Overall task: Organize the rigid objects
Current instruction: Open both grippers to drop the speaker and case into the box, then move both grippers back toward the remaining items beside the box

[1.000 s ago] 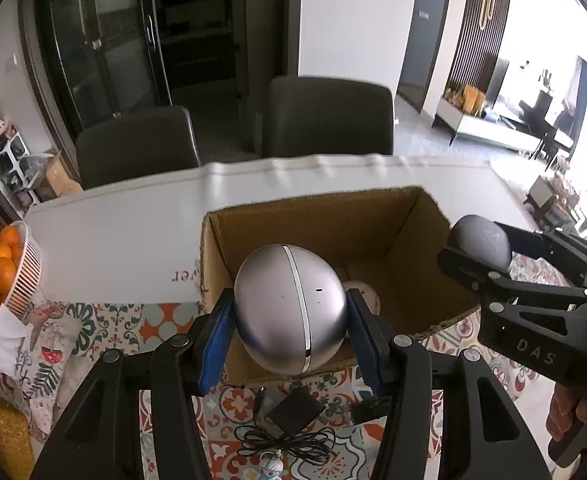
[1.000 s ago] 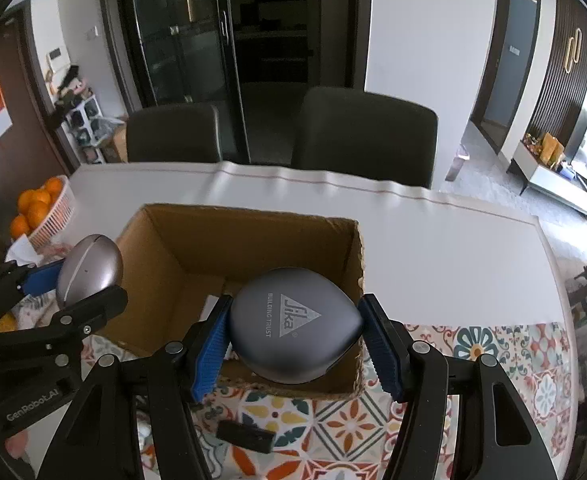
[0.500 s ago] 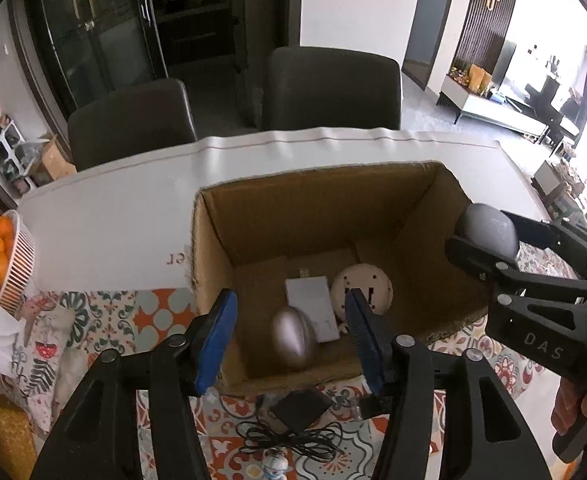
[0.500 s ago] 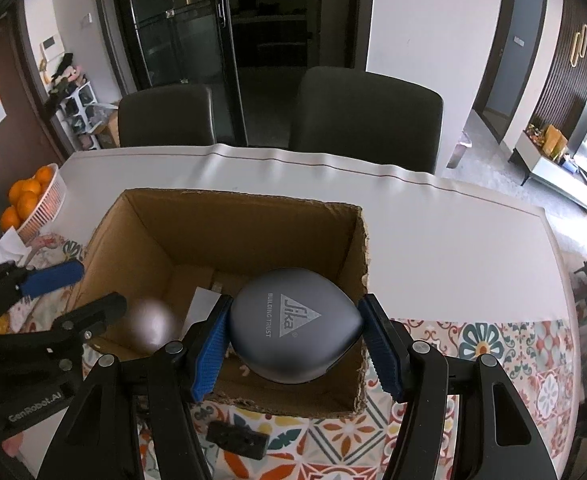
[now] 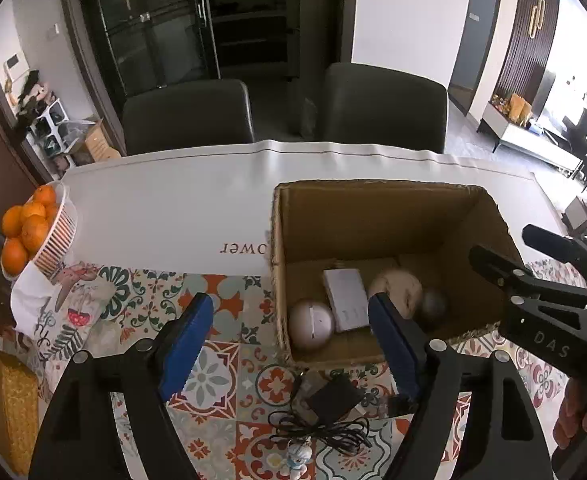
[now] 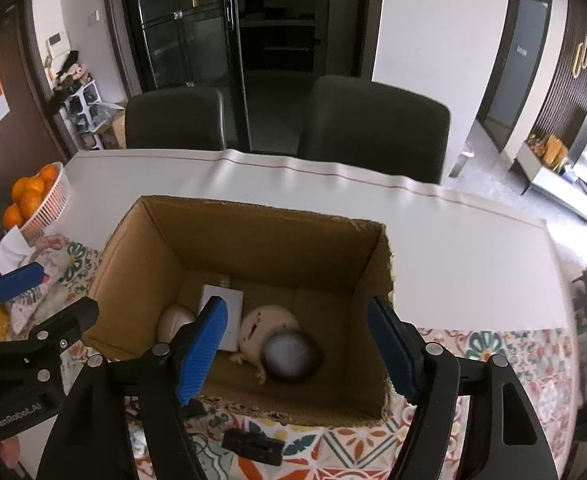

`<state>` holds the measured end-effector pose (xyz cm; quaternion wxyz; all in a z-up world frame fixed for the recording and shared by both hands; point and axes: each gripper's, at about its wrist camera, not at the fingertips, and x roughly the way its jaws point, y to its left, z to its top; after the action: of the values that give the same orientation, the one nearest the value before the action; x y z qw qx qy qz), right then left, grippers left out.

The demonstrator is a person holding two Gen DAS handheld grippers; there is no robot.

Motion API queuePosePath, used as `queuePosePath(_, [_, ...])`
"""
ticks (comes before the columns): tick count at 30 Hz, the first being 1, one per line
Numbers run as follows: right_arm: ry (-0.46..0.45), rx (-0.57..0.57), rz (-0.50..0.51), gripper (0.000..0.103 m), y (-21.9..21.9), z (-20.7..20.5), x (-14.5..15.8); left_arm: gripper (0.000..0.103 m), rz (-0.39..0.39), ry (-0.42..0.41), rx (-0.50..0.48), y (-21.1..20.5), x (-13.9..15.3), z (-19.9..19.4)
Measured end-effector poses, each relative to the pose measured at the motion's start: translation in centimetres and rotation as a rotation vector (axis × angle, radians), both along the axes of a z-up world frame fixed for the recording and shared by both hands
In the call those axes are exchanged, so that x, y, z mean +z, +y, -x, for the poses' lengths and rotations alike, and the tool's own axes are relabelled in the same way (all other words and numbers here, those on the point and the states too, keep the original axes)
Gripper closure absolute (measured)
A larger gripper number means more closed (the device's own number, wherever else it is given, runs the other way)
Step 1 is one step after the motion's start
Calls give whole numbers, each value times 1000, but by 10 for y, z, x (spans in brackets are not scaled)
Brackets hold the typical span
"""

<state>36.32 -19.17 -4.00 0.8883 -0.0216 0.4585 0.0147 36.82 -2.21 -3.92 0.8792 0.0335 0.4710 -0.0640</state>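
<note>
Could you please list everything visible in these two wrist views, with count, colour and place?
cardboard box: one, brown, open, on the table
silver egg-shaped object: one, silver, box floor, left side
white flat box: one, white, box floor, between the egg and the disc
round cream disc: one, cream, box floor, centre
grey rounded case: one, grey, blurred, inside the box beside the disc
black adapter with cable: one, black, on the patterned cloth in front of the box
small figurine: one, white and blue, near the cable
oranges: several, orange, in a white basket at the table's left edge
chairs: two, dark, behind the table
left gripper: blue pads, open, empty
right gripper: blue pads, open, empty
</note>
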Motion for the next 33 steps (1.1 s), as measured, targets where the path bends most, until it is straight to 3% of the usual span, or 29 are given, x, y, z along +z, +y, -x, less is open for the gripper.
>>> queuePosePath(8, [-40, -9, 18, 26, 2, 28, 18, 15, 3, -49, 13, 7, 15, 29])
queuePosePath(21, [-127, -18, 14, 20, 4, 94, 46, 5, -42, -204, 45, 12, 47, 90])
queuePosePath(33, [-186, -37, 13, 20, 7, 144, 25, 4, -27, -193, 49, 15, 21, 131])
